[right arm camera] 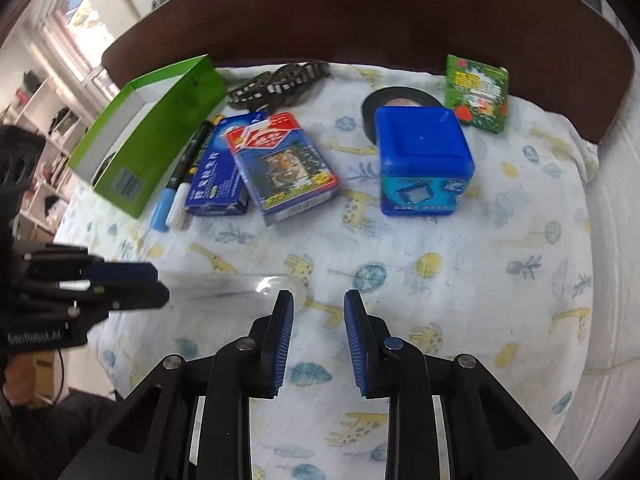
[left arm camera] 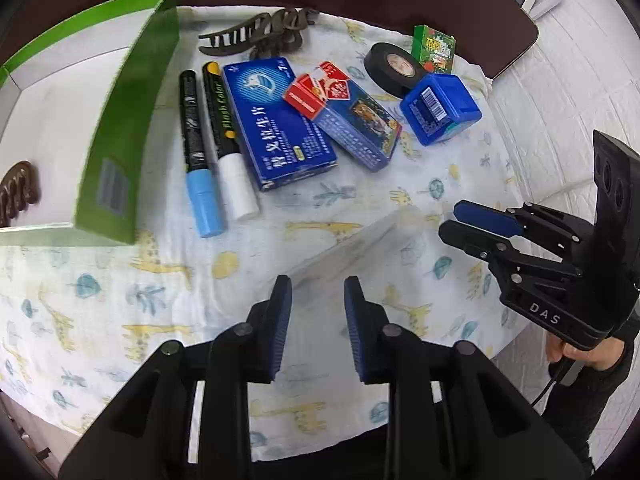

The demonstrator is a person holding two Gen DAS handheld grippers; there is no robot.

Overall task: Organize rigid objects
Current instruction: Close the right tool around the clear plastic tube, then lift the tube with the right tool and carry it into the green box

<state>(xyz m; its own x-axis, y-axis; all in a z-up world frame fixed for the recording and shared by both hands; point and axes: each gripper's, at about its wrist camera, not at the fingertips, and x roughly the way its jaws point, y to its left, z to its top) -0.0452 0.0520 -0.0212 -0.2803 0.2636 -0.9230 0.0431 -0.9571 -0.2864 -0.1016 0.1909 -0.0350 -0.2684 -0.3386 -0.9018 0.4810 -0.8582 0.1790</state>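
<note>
L tongs (left arm camera: 318,292) part-open over a clear plastic tube (left arm camera: 352,242) lying on the cloth-covered surface (left arm camera: 120,300), pads not pressing it. R tongs (right arm camera: 318,306) also part-open, empty, at the tube's round end. Green box (left arm camera: 120,128) left w/ brown hair clip (left arm camera: 16,192) inside; markers, cartons, tape beside it.

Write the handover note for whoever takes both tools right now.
Left tool: jaws part open around one end of the clear tube; whether it grips is unclear.
Right tool: open, empty, beside the tube's other end.
Done: one brown hair clip lies in the green box.
Left: second hair clip, two markers, flat blue box, card pack, black tape, blue cube, small green pack, all on the cloth, plus the tube.
</note>
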